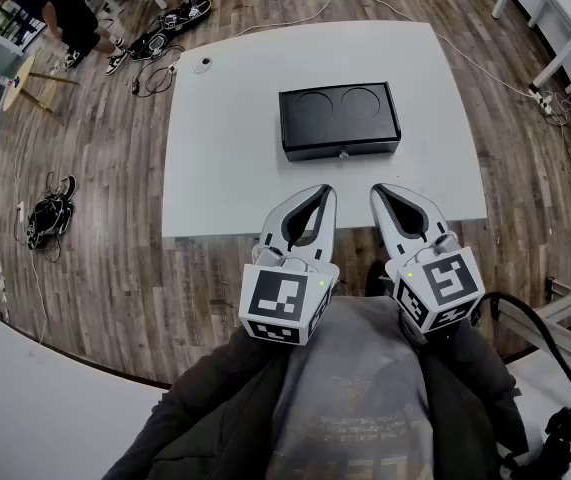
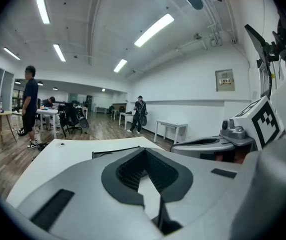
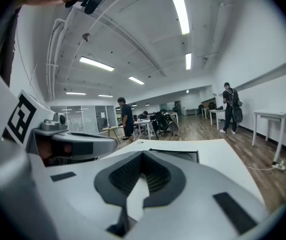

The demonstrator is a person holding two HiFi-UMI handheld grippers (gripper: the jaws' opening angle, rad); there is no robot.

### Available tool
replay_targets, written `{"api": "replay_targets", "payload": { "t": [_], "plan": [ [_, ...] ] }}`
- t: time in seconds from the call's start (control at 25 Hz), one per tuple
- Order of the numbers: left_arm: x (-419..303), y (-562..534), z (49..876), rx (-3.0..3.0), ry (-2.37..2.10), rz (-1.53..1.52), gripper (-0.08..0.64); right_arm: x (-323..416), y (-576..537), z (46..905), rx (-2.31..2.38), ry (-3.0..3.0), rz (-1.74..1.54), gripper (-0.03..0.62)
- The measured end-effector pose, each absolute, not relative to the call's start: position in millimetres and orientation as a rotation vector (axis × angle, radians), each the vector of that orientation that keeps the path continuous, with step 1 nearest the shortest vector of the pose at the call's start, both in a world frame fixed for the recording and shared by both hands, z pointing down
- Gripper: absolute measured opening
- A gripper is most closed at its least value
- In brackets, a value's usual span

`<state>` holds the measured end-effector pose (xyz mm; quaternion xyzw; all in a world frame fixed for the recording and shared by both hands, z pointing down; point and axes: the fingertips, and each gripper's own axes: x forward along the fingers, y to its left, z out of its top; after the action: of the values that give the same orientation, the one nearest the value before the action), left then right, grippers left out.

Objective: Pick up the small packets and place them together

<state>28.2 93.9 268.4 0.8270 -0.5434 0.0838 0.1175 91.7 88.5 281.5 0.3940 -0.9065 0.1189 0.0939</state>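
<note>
Presently the grey left tool (image 1: 322,194) and grey right tool (image 1: 381,192) are clenched, empty, side by side, angled slightly down toward the white tabletop (image 1: 225,118).

The black box (image 1: 340,120) is closed, so its inside is hidden. A small round thing (image 1: 202,64) near the surface's (image 1: 225,168) far left corner is too small to tell. In both gripper views only a sliver of the box shows (the rest is covered).

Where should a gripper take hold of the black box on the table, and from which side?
Probably the lid's front edge at the small catch, approached from the near side: the black box lies flat and broad, with that face toward the table's near edge.
</note>
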Motion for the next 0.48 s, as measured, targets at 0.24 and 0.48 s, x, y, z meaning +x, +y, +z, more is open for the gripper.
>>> {"api": "replay_targets", "payload": {
  "t": [0.24, 0.48],
  "plan": [
    [23.5, 92.5, 269.6, 2.415, -1.59, 0.245, 0.003, 88.6, 86.8, 282.9, 1.17, -2.684, 0.356, 0.003],
    [17.8, 97.8, 273.7, 2.42, -1.579, 0.229, 0.003, 82.2, 91.3, 285.4, 1.171, -2.67, 0.337, 0.003]
  ]
}}
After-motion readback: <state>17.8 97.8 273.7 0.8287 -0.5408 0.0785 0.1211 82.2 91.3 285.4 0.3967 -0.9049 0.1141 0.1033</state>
